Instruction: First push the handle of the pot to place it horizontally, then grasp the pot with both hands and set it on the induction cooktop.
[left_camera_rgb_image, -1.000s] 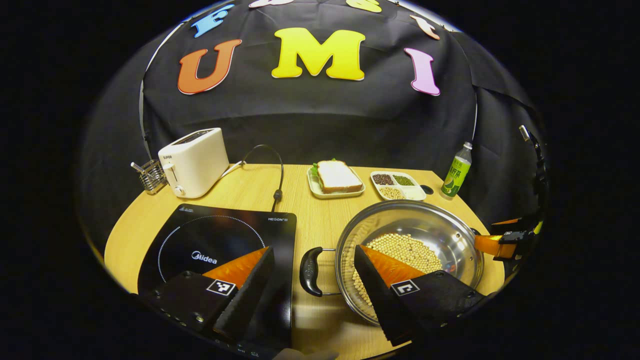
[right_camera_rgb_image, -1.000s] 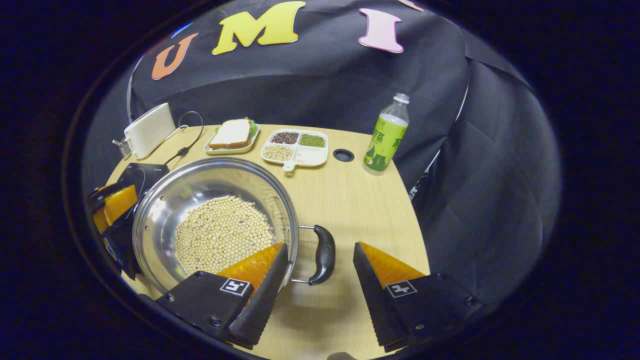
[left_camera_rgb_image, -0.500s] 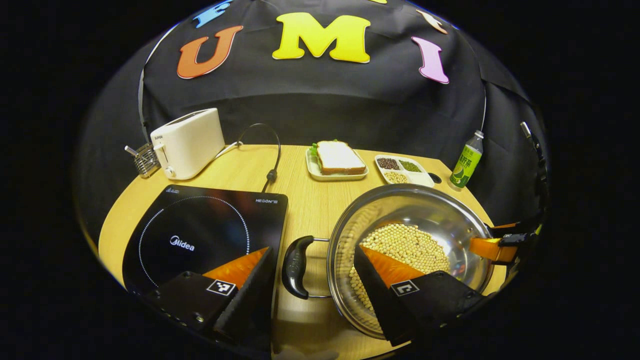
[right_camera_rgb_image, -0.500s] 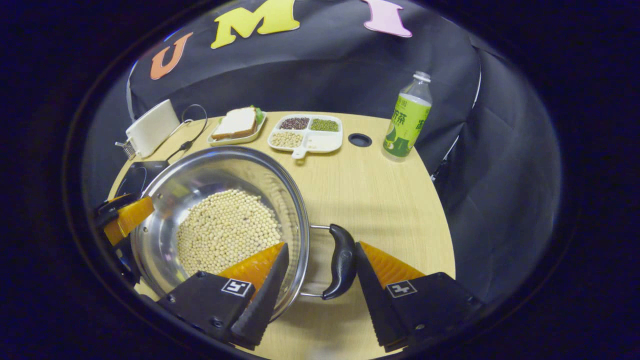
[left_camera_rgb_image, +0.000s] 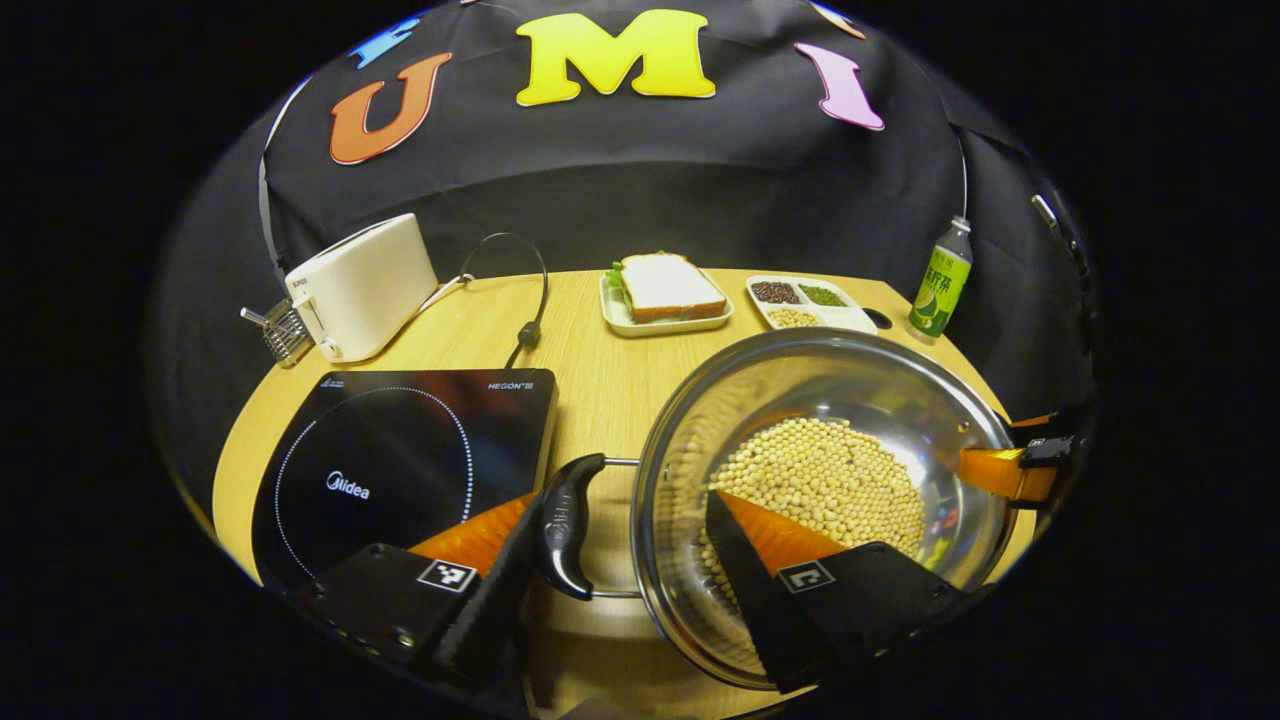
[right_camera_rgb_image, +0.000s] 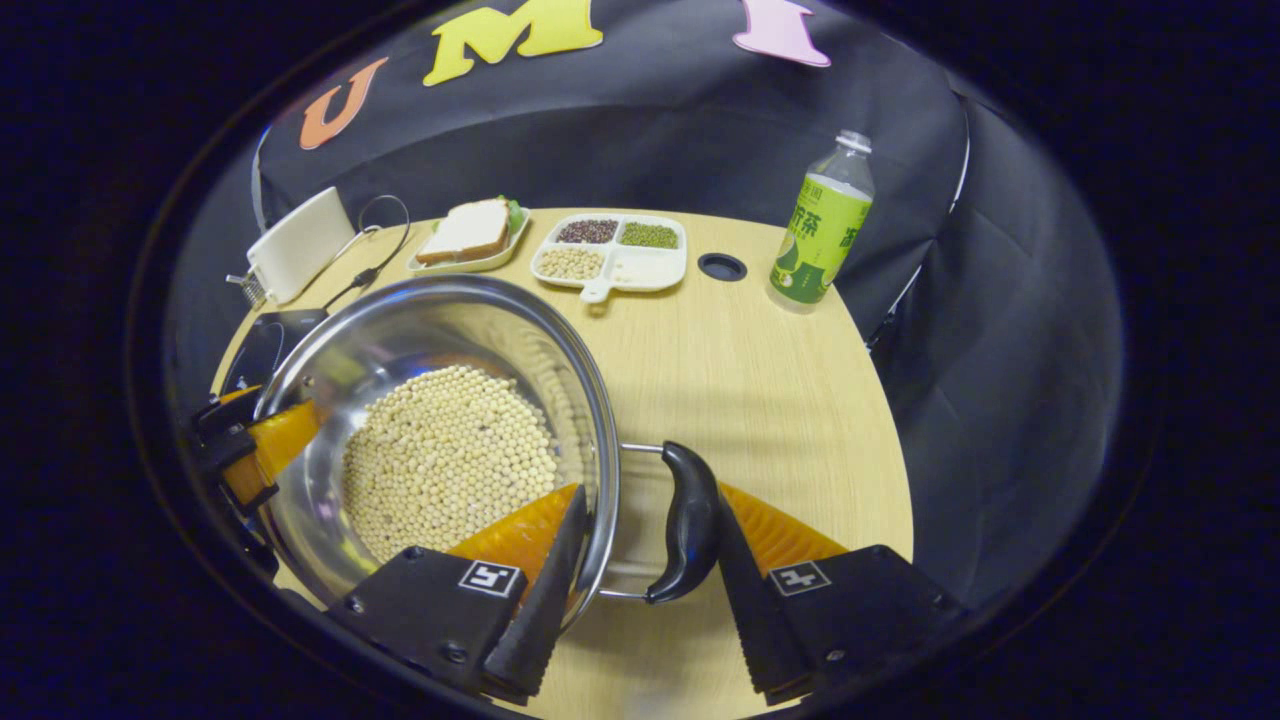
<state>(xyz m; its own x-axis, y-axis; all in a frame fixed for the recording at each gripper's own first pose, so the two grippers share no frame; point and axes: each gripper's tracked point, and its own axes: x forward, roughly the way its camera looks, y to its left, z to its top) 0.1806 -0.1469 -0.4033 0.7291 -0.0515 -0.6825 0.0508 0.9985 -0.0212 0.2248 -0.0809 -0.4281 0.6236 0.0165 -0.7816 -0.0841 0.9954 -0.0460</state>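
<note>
The table runs out ahead of both pairs of fingers, and on it the big steel pot sits between the two grippers, its floor covered in pale beans. Off beyond the left gripper's outer finger lies the cooktop, flat and dark, just beside the pot and not yet under it. The left gripper is spread wide, straddling the pot wall: one finger reaches over the beans inside the rim, the other stands outside, right against the pot's left handle, which lies level. Same picture on the other side: the right gripper is spread too, one finger inside the rim, the other touching the outside of the right handle, also lying flat. So neither gripper is pinching anything yet, and I'd say this is the grasp being set up on both sides. To do it well, both should close together, catching handle and rim evenly, so the pot doesn't twist. Then lift level, because those loose beans will slide at any tilt, and carry it across toward the cooktop's ringed circle before lowering. Far past the fingertips, the toaster and bottle stand well clear.
</note>
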